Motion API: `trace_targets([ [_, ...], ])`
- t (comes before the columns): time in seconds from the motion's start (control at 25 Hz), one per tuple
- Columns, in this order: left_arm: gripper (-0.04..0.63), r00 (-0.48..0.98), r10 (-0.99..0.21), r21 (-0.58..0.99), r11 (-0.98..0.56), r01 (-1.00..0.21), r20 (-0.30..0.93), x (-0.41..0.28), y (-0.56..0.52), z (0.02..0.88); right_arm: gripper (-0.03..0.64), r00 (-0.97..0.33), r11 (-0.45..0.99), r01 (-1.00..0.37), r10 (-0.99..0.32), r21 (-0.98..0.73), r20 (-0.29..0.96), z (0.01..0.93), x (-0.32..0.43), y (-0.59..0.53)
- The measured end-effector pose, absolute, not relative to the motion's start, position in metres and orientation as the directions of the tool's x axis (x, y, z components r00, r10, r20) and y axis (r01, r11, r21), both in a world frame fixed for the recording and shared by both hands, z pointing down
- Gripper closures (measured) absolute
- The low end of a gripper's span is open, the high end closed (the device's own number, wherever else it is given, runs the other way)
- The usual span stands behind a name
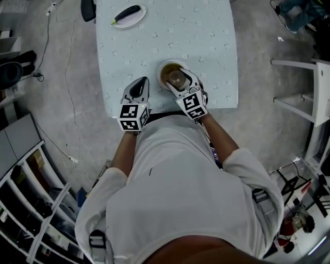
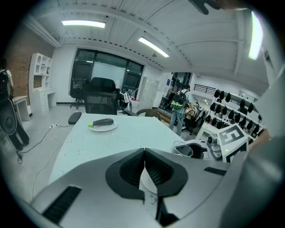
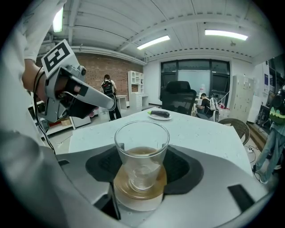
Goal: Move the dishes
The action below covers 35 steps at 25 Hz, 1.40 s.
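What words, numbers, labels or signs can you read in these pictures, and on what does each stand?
None can be read.
Black-and-white marker cube on the left gripper: square pattern only, no letters.
Matching marker cube on the right gripper: likewise.
Clear glass tumbler: no print.
Pale blue table: speckles, too small to tell.

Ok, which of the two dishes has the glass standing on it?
The brownish saucer at the table's near edge, its glass between the jaws of the right gripper; the far white plate carries a dark vegetable.
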<state>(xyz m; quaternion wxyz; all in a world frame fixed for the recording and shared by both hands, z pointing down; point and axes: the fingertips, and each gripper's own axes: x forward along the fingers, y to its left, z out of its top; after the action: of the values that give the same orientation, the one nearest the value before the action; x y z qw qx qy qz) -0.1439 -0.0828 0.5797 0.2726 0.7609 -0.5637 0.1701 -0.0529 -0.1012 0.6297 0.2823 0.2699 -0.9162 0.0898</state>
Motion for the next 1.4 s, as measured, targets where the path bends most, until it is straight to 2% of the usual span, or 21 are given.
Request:
trace_targets([
  [0.48,0.575,0.373,-0.793,0.218,-0.304,-0.927,0.481,-0.135,-0.1,0.553,0.344,-0.684,0.767,-0.642,-0.559,-0.023,0.468,0.562,-0.052,-0.109],
  [0.84,0.575,0.446,-0.784,0.209,-0.394,-0.895,0.432,-0.107,-0.127,0.536,0.344,-0.638,0.694,-0.72,-0.666,0.006,0.387,0.51,-0.019,-0.138],
  [1.4,0.575,0.524,-0.724,0.212,-0.483,-0.849,0.448,-0.044,-0.16,0.541,0.344,-0.519,0.587,-0.809,-0.742,0.038,0.425,0.517,0.071,-0.173],
])
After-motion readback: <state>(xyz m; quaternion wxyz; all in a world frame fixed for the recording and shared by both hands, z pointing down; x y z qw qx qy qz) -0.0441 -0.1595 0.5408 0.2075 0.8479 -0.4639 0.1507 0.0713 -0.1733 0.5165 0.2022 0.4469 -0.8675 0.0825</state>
